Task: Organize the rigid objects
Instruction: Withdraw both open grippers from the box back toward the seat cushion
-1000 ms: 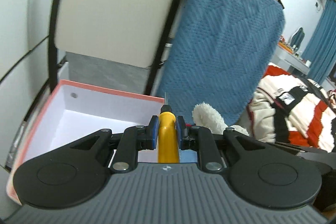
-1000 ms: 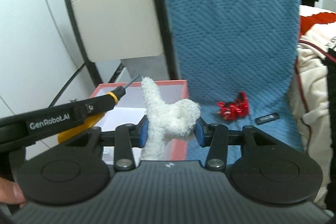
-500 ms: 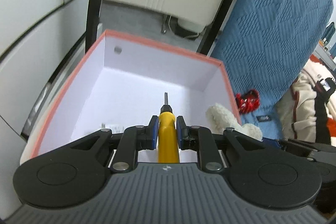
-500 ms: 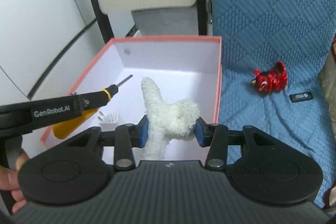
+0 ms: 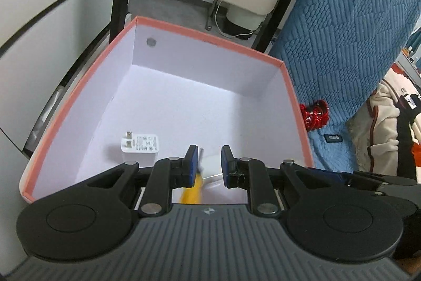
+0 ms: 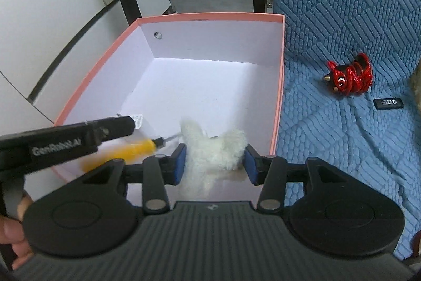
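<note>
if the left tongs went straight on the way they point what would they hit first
Probably the blurred yellow screwdriver just ahead of the open left tongs, otherwise the white floor of the pink box; depth is hard to judge.

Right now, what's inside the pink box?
A white charger plug lies on the box floor. A blurred yellow screwdriver and a white plush toy are over its near end. The floor beneath them is hidden.

Box [image 6: 279,86] I'm over looks like matt cardboard, salmon outside, smooth white inside. Plush toy [image 6: 215,149] is shaggy white fleece, the charger [image 5: 140,146] smooth white plastic, the red figurine [image 6: 351,77] glossy, and the blue cover [image 6: 342,17] quilted, bumpy cloth.
</note>
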`<state>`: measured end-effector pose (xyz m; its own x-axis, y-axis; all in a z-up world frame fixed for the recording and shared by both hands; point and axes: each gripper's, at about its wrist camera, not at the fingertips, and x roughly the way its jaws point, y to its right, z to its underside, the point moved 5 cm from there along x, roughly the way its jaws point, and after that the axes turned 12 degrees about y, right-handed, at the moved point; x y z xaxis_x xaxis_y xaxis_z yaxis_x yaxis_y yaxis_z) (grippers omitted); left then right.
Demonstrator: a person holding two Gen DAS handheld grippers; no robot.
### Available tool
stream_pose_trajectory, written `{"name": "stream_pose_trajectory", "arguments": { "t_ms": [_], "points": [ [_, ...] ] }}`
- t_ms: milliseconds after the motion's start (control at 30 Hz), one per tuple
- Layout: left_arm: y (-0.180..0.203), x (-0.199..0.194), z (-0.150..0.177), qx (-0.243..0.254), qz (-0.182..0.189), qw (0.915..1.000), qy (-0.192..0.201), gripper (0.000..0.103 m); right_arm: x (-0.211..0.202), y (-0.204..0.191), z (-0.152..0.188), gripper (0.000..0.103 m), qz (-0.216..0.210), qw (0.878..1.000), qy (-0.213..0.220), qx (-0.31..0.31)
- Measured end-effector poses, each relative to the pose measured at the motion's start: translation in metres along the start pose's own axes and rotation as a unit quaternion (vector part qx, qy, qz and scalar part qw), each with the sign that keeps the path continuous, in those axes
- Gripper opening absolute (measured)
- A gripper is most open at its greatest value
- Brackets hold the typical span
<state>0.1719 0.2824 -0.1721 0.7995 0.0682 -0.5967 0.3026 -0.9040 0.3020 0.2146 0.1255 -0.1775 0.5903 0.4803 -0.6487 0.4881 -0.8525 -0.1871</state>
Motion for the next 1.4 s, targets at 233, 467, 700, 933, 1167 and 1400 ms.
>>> {"name": "stream_pose_trajectory", "arguments": {
  "t_ms": [233, 467, 700, 933, 1167, 1400],
  "points": [
    [0.019, -0.026, -0.016, 0.013, 0.009, 0.9995, 0.027, 0.021, -0.026, 0.006, -0.015, 0.062, -0.022, 0.999, 0.025, 0.007],
    [0.051, -0.056, -0.026, 0.03, 0.023, 0.9979, 0.053, 0.022, -0.062, 0.029, -0.032, 0.072, -0.005, 0.998, 0.061, 0.007],
    [0.09, -0.081, -0.025, 0.041, 0.043, 0.9957, 0.071, 0.022, -0.104, 0.06, -0.047, 0.072, 0.011, 0.995, 0.095, 0.017],
    [0.129, -0.098, -0.02, 0.054, 0.064, 0.9931, 0.082, 0.023, -0.143, 0.076, -0.049, 0.072, 0.017, 0.992, 0.127, 0.007],
    [0.161, -0.109, 0.001, 0.056, 0.08, 0.9925, 0.074, 0.023, -0.178, 0.098, -0.04, 0.072, 0.03, 0.989, 0.143, -0.002],
    [0.197, -0.111, 0.022, 0.073, 0.097, 0.9904, 0.067, 0.023, -0.209, 0.132, -0.022, 0.072, 0.045, 0.988, 0.147, 0.001]
  ]
}}
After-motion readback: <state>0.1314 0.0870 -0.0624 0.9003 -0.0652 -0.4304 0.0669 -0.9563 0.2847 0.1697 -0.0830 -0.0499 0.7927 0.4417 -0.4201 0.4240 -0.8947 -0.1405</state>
